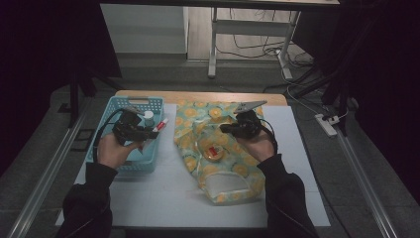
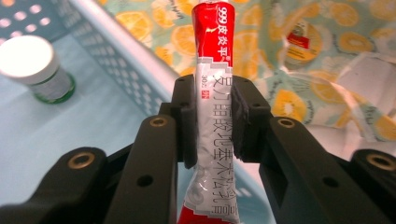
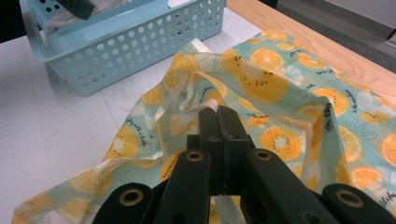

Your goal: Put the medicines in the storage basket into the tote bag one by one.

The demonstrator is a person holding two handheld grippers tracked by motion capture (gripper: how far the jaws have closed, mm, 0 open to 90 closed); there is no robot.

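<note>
High view: my left gripper (image 1: 148, 133) hangs over the light blue basket (image 1: 110, 111) at the table's left, its jaws clamped on a red and silver tube (image 1: 157, 127) that points toward the fruit-print bag (image 1: 225, 171). Left gripper view: the two pads press on the tube (image 2: 212, 107) at its silver middle section, the red end reaching past the jaws over the basket's perforated wall (image 2: 135, 65); a white-capped bottle (image 2: 37, 67) stands on the basket floor to the left. A small round tin (image 2: 301, 42) lies on the bag beyond. Right gripper view: my right gripper (image 3: 219, 114) has its jaws together, pinching a fold of the bag's (image 3: 280, 88) edge and holding it raised off the white table surface (image 3: 56, 130). In the high view the right gripper (image 1: 228, 128) sits above the bag's upper middle, well apart from the left one.
</note>
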